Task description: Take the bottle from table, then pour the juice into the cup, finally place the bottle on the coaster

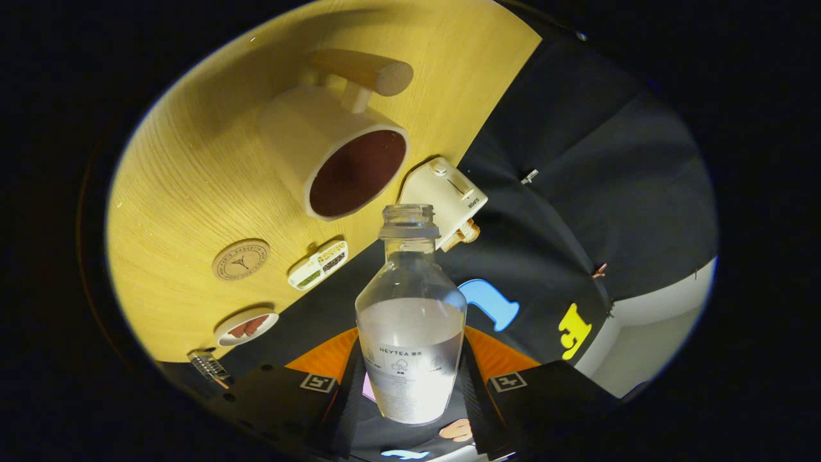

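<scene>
Wooden table (192,160) is being viewed tilted. Bottle (410,321) is being clamped between fingers of gripper (410,385), long axis running toward 12 o'clock, uncapped mouth lying just short of cup (333,154) opening at 11 o'clock. Coaster (240,259) is lying at 10 o'clock, well apart.

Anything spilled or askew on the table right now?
No spill visible. The bottle, uncapped and partly full, sits clamped between the hand-held gripper fingers, its mouth near the cup rim. The view is rolled for the pour, so the table looks tilted.
</scene>
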A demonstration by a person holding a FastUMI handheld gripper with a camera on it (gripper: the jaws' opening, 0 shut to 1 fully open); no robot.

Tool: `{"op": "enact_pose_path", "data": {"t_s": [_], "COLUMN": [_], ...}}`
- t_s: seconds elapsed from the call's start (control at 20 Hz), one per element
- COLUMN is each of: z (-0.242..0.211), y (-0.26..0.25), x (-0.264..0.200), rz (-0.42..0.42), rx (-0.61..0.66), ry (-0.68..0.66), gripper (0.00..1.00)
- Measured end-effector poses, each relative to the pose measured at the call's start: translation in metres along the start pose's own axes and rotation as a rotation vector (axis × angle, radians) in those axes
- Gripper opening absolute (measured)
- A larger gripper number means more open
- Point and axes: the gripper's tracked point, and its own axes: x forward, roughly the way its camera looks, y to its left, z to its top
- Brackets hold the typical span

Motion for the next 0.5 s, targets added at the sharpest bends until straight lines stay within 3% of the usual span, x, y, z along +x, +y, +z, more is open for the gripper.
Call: {"op": "enact_pose_path", "data": {"t_s": [0.2,0.5], "z": [-0.004,-0.007], "y": [0.022,0.05], "x": [-0.006,-0.012], "rz": [0.045,0.132], "rx": [0.193,0.722], "ry": [0.039,0.13], "gripper": [0.71,0.72]}}
